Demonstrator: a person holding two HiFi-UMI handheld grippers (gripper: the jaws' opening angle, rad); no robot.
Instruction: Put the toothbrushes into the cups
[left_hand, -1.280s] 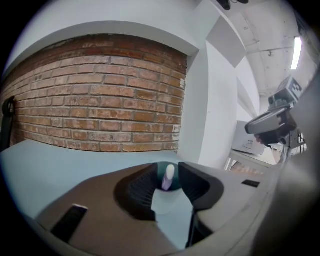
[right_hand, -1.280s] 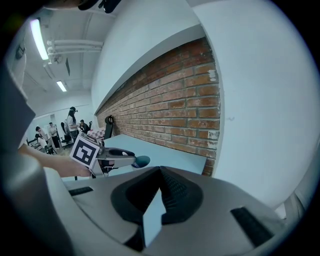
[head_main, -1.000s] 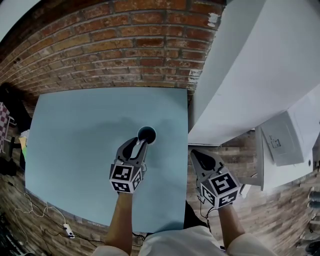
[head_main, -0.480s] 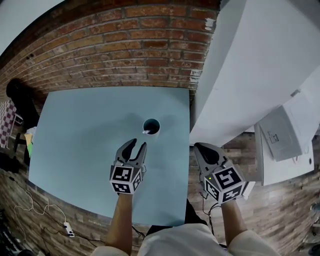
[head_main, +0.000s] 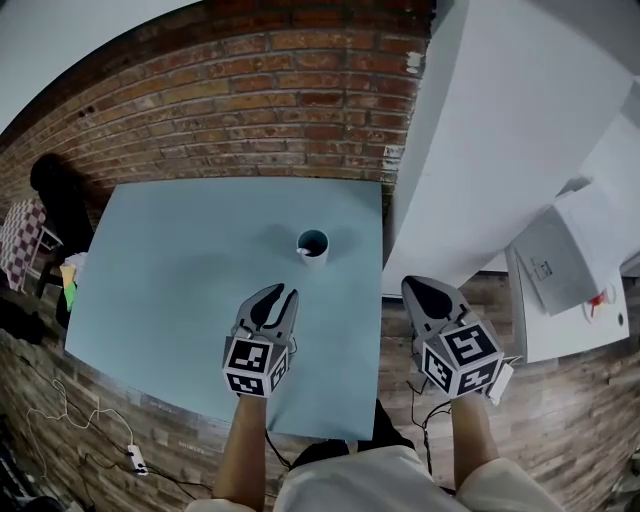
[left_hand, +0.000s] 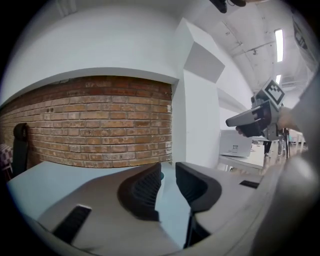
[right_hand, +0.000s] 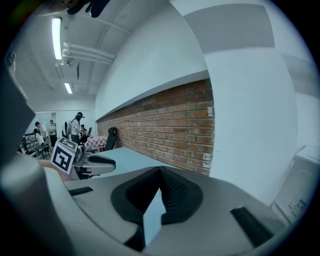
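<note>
Entry: left tongs (head_main: 280, 296) now off the cup (head_main: 312, 244). A second ago they were right at its rim; since then I have drawn them back toward me and lifted them, and the cup stands alone near the far right part of the blue counter (head_main: 160, 270), well apart from both hands.

Left tongs: let go, carrying nothing. The jaws have just been narrowing from their widest, but the left gripper view shows a clear gap between them with only counter behind.

Right tongs (head_main: 432, 297): jaws closed on each other, nothing between them, held off the counter's right edge. They have risen with the left.

Toothbrush (head_main: 303, 252): a small pale end shows against the near inner rim of the cup. Too small to tell which end it is, but it has stayed put in the cup as the tongs left.

Reading: the drop held, and the cup did not tip or shift on release. I see no other toothbrush and no second cup on the counter, so this part of the task looks finished.
</note>
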